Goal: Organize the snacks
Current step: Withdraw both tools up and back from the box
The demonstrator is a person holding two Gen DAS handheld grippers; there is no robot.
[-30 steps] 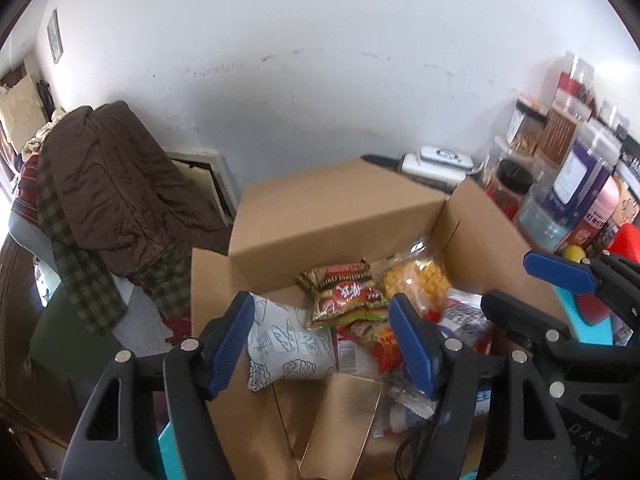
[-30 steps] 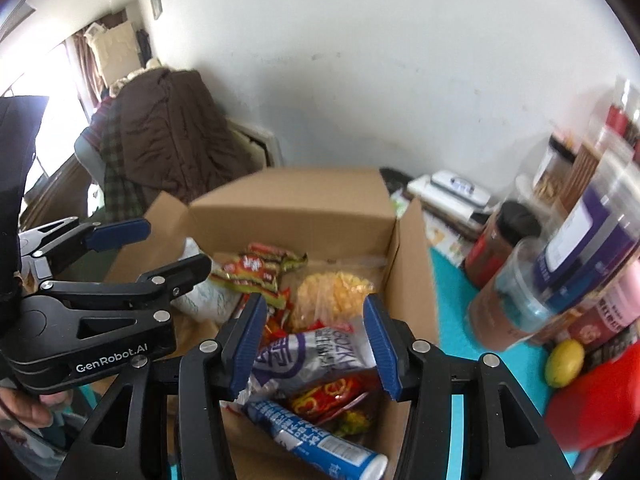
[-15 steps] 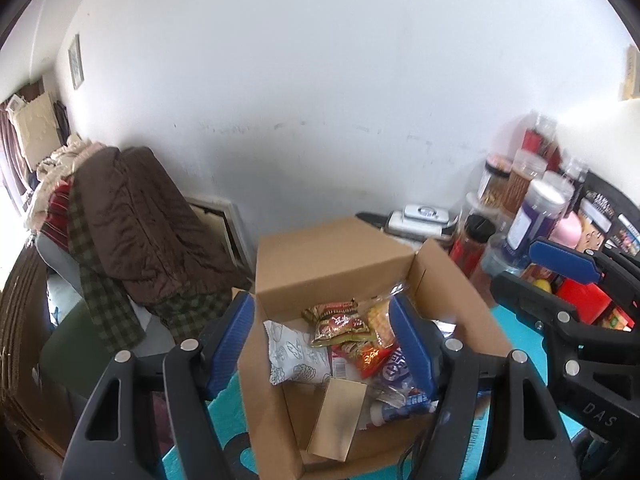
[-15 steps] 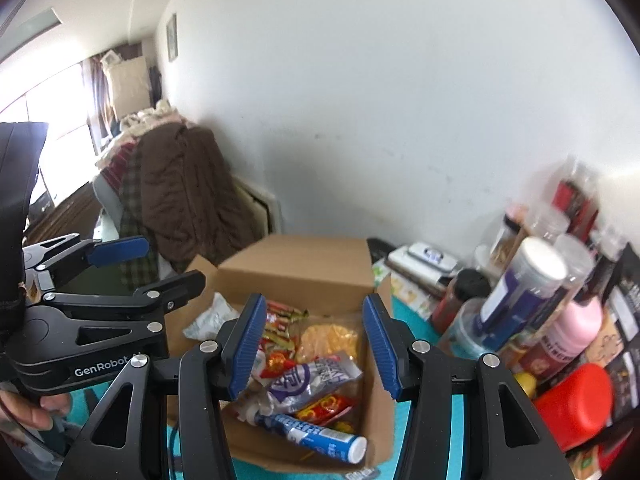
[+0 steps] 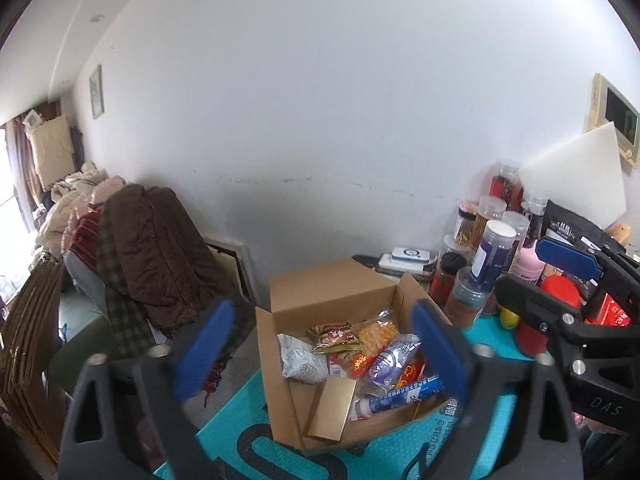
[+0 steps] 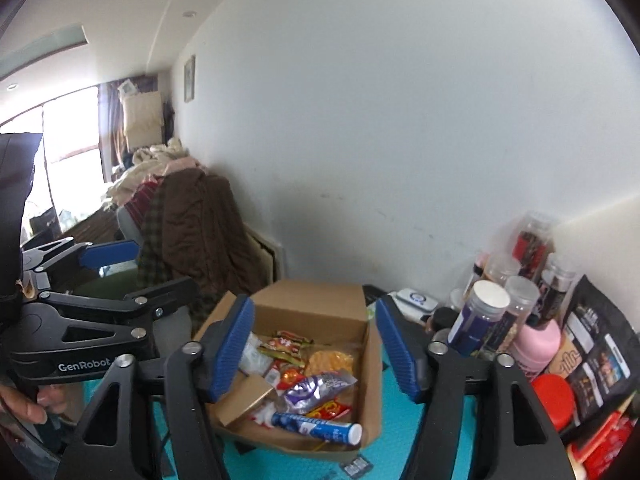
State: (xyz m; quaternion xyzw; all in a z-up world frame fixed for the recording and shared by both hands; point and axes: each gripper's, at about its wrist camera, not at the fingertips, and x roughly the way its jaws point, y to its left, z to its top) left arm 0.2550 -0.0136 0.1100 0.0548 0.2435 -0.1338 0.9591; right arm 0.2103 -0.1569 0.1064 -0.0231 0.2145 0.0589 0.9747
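An open cardboard box (image 5: pixel 332 292) sits on a teal mat (image 5: pixel 224 440) and holds several snack packets: a white bag (image 5: pixel 298 360), a purple bag (image 5: pixel 390 360), a blue tube (image 5: pixel 404 394) and a small gold carton (image 5: pixel 332 408). The box also shows in the right wrist view (image 6: pixel 316 300), with the blue tube (image 6: pixel 316 426) at its front. My left gripper (image 5: pixel 320 350) is open and empty, high above the box. My right gripper (image 6: pixel 316 350) is open and empty, also well above it.
Jars and bottles (image 5: pixel 492 248) crowd the table's right side, with a red lid (image 6: pixel 554 398) and dark pouch (image 6: pixel 600 344). A chair heaped with brown clothes (image 5: pixel 156 256) stands left by the white wall. Flat cardboard (image 5: pixel 28 344) leans at far left.
Both grippers have risen and pulled back from the box, which now looks smaller and farther below. Both stay open and empty.
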